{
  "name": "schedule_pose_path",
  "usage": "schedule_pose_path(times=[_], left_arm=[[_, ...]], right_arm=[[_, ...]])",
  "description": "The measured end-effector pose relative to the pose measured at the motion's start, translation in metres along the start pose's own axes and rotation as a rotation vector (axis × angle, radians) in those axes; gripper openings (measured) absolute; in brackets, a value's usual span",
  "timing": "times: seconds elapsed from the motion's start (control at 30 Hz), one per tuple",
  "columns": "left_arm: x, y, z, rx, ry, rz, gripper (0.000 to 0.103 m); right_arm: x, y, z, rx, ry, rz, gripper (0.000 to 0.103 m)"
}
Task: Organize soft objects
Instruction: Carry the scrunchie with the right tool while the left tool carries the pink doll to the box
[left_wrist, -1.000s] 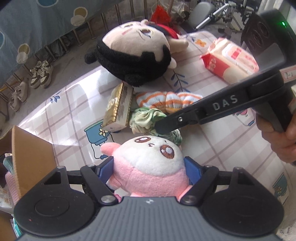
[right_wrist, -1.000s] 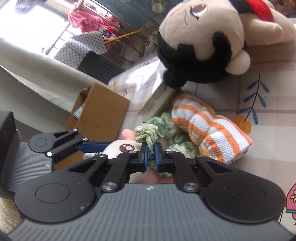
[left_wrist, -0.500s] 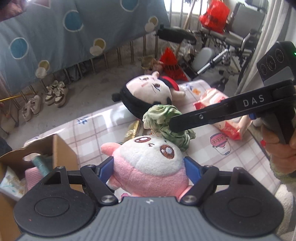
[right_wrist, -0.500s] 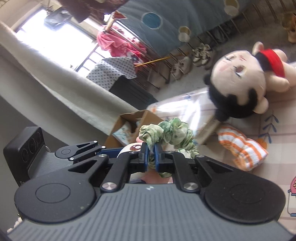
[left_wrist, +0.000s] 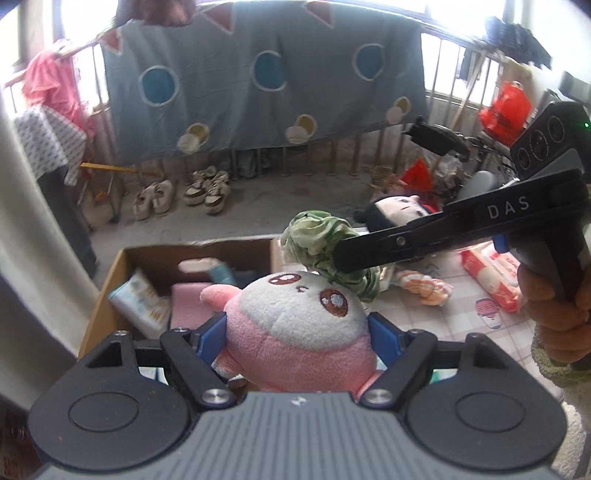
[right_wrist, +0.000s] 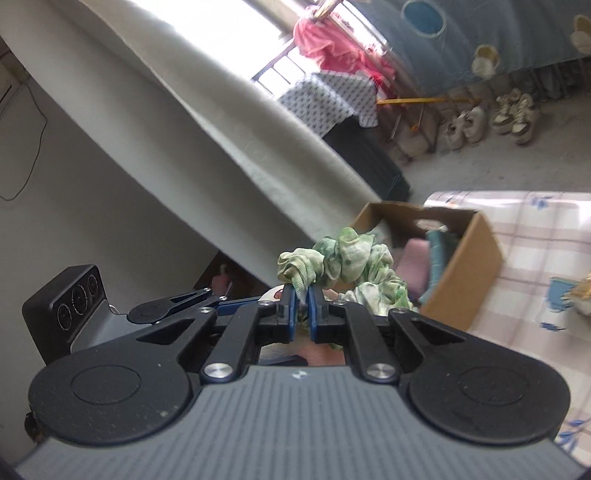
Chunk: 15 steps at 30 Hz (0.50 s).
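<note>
**Two soft things held in the air, near an open cardboard box**

Two pairs of tongs are seen, each closed on a soft object. The left tongs (left_wrist: 297, 328) are spread wide, and a pink-and-white plush toy (left_wrist: 295, 325) is clamped between the blue pads, which press into its sides; its face is turned upward and one pink ear sticks out to the left. The right tongs (right_wrist: 302, 308) are nearly closed, and a fold of a green-and-white scrunchie (right_wrist: 347, 266) is pinched between the pads, while the rest of the scrunchie bunches out ahead and to the right of the tips. In the left wrist view the right tongs are seen reaching in from the right, gripped by a hand (left_wrist: 554, 317), with the scrunchie held just above and behind the plush toy's head.

An open cardboard box (left_wrist: 107, 280) is seen beyond the plush toy, beside the bench (left_wrist: 436, 317), which is covered with a checked cloth. Soft items already lie inside the box, among them a pink folded piece (left_wrist: 188, 306) and a white packet (left_wrist: 138, 302). On the bench, well apart from the tongs, a black-haired doll (left_wrist: 397, 212), an orange-and-white striped cloth (left_wrist: 424, 286) and a red-and-white tissue pack (left_wrist: 491, 273) are left lying. Several pairs of shoes (left_wrist: 184, 192) are lined up on the floor beneath a hanging blue blanket (left_wrist: 258, 81).
</note>
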<state>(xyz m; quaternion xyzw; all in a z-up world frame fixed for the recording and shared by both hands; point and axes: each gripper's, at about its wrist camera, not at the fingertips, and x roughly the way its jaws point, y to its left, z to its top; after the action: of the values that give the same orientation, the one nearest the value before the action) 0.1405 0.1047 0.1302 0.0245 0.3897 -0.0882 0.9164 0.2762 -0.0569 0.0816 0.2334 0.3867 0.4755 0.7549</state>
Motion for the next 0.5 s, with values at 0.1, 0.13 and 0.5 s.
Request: schedule_pose_path(times=[0.1, 0.13, 0.5], left_arm=[[0.005, 0.028, -0.015, -0.051, 0.013, -0.001, 0.081], [0.008, 0.038, -0.021, -0.071, 0.02, -0.006, 0.081], [0.057, 0.107, -0.075, -0.202, 0.121, -0.085, 0.081]], right_arm=[[0.038, 0.009, -0.002, 0.022, 0.052, 0.013, 0.006], [0.049, 0.009, -0.003, 0.033, 0.068, 0.016, 0.006], [0.15, -0.017, -0.028, 0.12, 0.225, -0.028, 0.006]])
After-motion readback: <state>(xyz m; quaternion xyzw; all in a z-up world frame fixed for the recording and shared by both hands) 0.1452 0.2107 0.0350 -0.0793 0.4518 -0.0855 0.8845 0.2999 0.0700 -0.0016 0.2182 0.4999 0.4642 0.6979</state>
